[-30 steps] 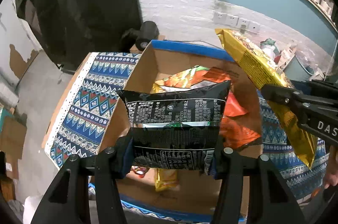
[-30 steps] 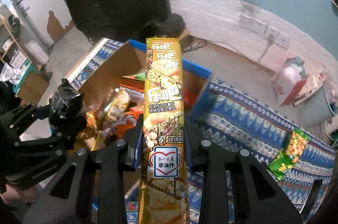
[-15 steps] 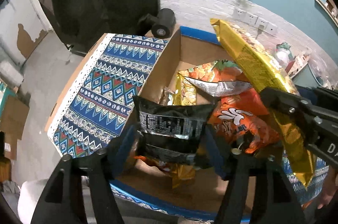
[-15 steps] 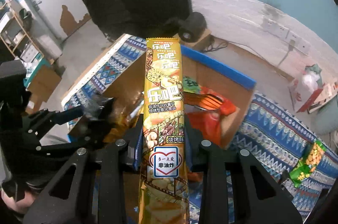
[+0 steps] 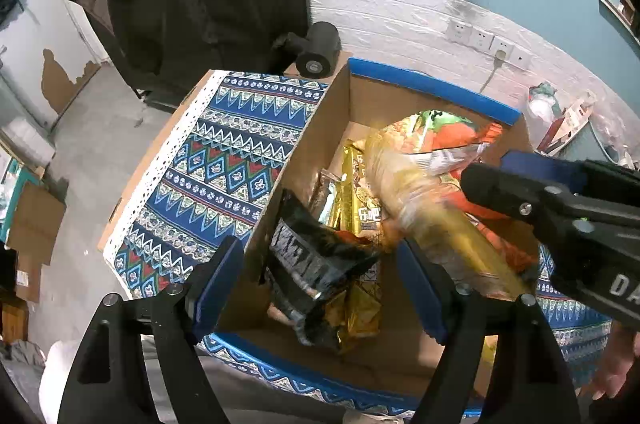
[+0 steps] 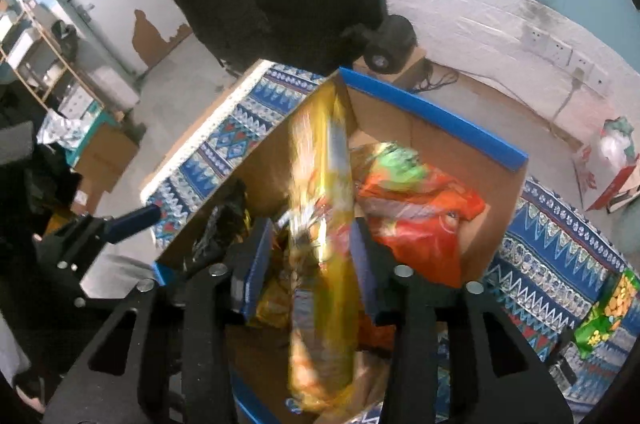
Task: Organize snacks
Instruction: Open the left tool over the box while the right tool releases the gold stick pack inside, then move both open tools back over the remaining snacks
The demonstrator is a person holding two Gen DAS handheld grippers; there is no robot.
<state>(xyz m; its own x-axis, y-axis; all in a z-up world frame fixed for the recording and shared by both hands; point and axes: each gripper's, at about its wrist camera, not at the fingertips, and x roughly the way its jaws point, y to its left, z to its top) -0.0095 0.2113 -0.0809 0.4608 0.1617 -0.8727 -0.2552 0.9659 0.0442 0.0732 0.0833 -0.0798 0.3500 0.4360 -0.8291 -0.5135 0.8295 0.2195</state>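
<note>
Now one cardboard box [image 5: 432, 97], two hand-held grippers opening, black packet [image 5: 316, 260] freed, yellow packet [image 6: 320, 224] slipping loose between pads.

- The long yellow snack pack [image 6: 320, 236] is just a motion smear between the right tool's [image 6: 310, 264] pads, so its print can't be read.
- Its bottom end is lost behind the cardboard box [image 6: 436, 119] edge.
- The black bag [image 5: 316, 260] inside the box hides whatever's beneath it.
- A green packet [image 6: 604, 312] right of the box is too tiny to identify.
</note>
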